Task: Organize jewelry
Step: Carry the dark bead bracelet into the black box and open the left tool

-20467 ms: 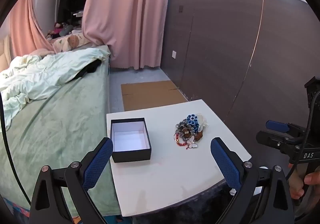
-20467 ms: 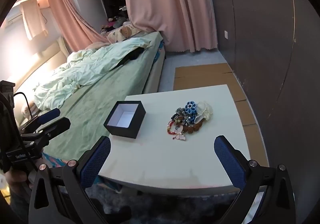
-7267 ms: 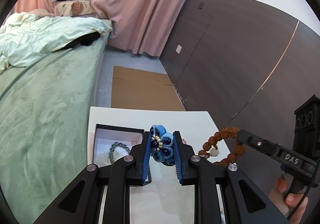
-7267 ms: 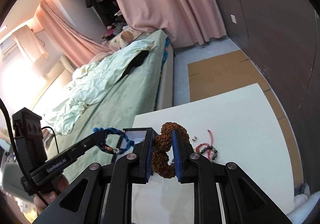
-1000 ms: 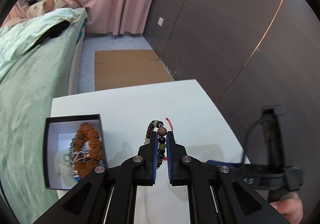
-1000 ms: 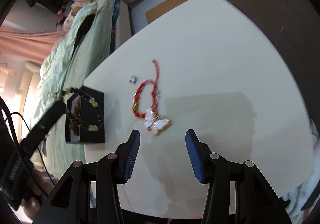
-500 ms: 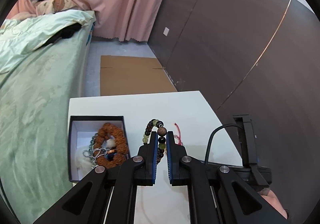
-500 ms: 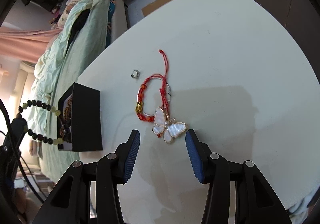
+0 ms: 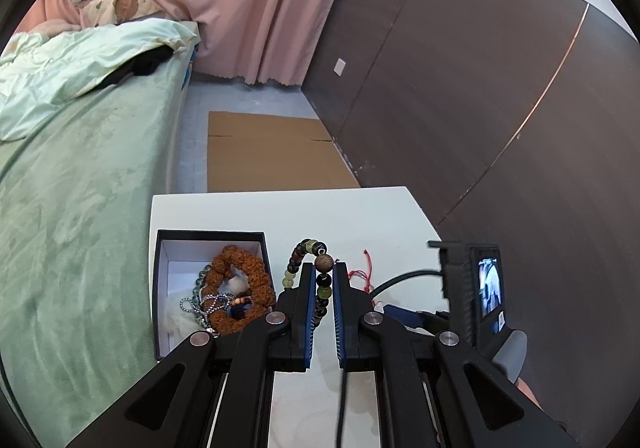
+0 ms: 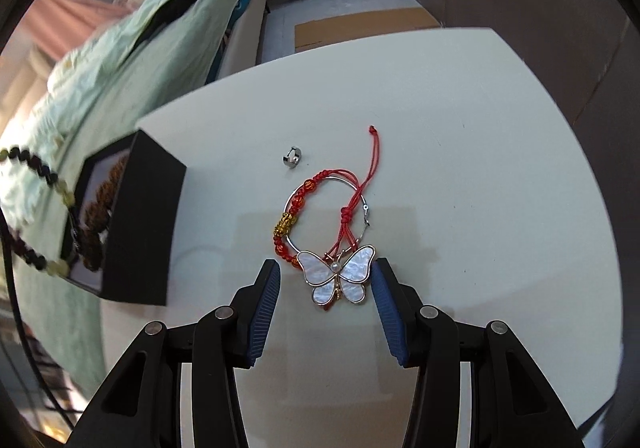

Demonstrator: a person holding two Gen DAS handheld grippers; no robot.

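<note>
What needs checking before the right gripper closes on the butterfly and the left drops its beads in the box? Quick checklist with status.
1. Butterfly pendant sits between the right gripper's closing jaws: ok.
2. Pads pressing on the butterfly: not ok, gaps show on both sides.
3. Red cord bracelet and thin hoop clear of the butterfly: not ok, they lie tangled under its top edge and may lift with it.
4. Left gripper shut on the bead bracelet: ok.
5. Bead bracelet over the black box: not ok, it hangs beside the box's right wall.
6. Small silver ring clear of the grasp: ok, it lies apart on the table.
</note>
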